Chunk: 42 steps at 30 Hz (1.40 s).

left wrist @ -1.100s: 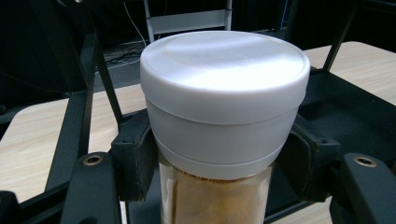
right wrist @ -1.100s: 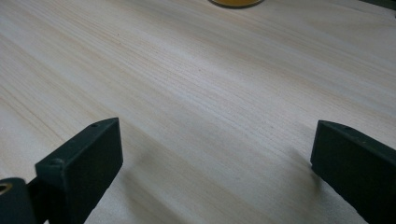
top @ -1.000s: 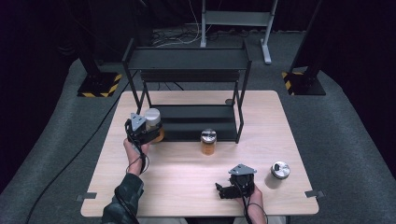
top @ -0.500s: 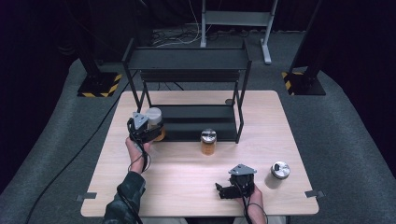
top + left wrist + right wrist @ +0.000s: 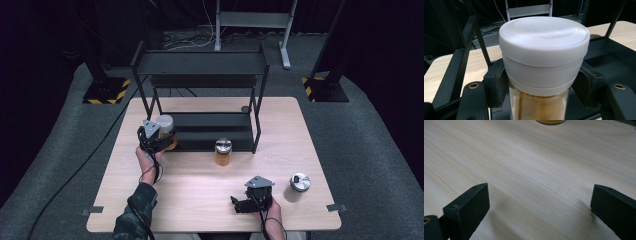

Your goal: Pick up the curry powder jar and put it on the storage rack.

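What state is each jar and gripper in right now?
White-lidded jar: lid on, upright, clamped in the left gripper at the shelf's left end.
Left gripper: shut on the jar.
Right gripper: open, nothing between the jaws, low over the table.
Amber jar: lid on, upright, standing free in front of the shelf.
Silver-lidded jar: closed, upright, standing free.

Dark lab: hazard-striped stand bases (image 5: pixel 105 95)

One overhead camera, two riding close.
High view faces down on the worktop (image 5: pixel 200 195); the left rides against the jar (image 5: pixel 544 62), shared with it.
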### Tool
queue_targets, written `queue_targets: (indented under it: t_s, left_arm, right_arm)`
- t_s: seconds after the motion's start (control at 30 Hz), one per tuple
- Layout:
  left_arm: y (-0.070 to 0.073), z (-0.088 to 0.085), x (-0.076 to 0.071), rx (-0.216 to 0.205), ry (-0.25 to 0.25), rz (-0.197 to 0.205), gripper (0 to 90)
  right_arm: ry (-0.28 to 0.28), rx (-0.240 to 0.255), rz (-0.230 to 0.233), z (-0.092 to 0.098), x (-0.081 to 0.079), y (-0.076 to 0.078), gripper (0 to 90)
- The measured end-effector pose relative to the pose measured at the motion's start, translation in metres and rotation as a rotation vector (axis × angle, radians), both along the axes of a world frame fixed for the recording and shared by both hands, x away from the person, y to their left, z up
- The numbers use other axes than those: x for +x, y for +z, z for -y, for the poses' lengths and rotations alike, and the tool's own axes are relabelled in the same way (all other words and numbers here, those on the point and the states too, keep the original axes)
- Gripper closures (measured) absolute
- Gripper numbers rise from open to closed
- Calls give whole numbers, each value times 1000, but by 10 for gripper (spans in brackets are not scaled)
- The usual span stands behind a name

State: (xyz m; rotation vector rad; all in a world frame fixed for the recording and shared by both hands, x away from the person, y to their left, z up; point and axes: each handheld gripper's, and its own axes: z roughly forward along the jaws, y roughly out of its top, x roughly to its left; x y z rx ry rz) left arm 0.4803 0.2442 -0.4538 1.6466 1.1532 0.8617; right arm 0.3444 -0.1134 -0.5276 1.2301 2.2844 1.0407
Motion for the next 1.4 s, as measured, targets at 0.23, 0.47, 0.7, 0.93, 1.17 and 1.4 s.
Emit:
queue_targets:
  t_s: [0.23, 0.47, 0.7, 0.93, 1.17, 1.4]
  left_arm:
    - [-3, 7, 0, 1, 25, 10, 348]
    - [-5, 12, 1, 0, 46, 23, 348]
    - [-10, 15, 2, 4, 71, 30, 348]
    - [-13, 20, 4, 12, 87, 33, 348]
    - [-15, 25, 6, 13, 95, 34, 348]
    - [-18, 27, 8, 15, 104, 32, 347]
  right_arm:
    - [0, 1, 1, 0, 0, 0, 14]
    - [0, 1, 2, 0, 0, 0, 14]
    - [1, 2, 4, 0, 0, 0, 14]
    - [1, 4, 6, 0, -1, 0, 14]
    - [1, 4, 8, 0, -1, 0, 14]
    - [1, 5, 10, 0, -1, 0, 15]
